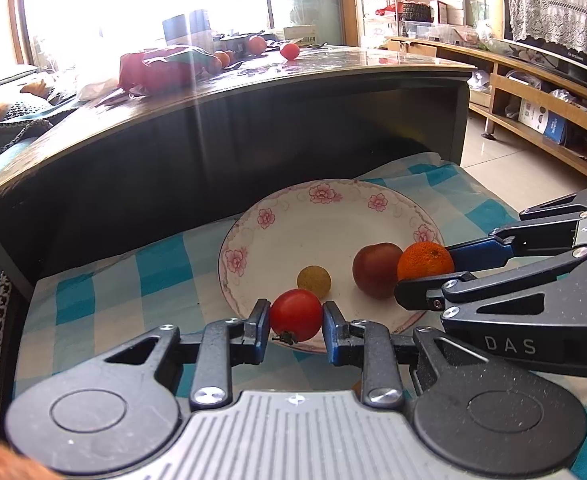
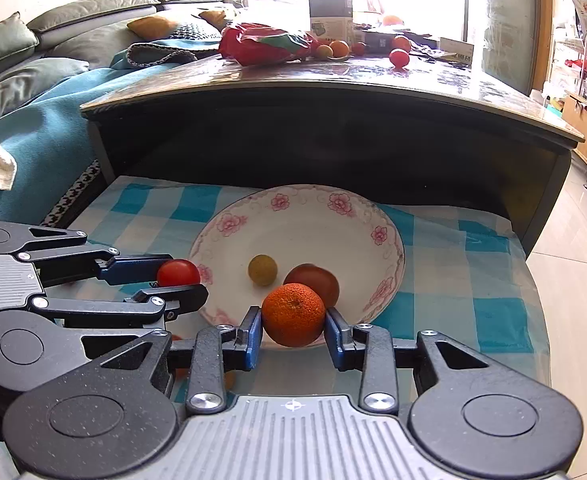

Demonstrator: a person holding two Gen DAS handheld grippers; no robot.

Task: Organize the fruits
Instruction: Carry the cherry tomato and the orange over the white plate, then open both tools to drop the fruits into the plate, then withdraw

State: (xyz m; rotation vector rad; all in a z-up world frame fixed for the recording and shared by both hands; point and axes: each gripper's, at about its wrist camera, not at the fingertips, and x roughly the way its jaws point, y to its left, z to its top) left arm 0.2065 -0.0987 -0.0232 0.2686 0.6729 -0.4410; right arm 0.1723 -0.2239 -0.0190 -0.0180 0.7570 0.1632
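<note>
While the left claw [image 1: 296, 316] pinches a red cherry tomato [image 1: 296, 315] over the floral plate's [image 1: 293, 216] near rim and the right claw [image 2: 293, 318] pinches an orange mandarin [image 2: 293, 314], only the right wrist view shows the sofa [image 2: 53, 32] beyond the tabletop [image 2: 333, 76].

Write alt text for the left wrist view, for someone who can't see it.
The left gripper holds a red tomato over the near rim of a white floral plate on a blue checked cloth. From the right, the right gripper holds an orange above the plate, beside a dark red fruit and a small yellow-green fruit lying in it.
</note>
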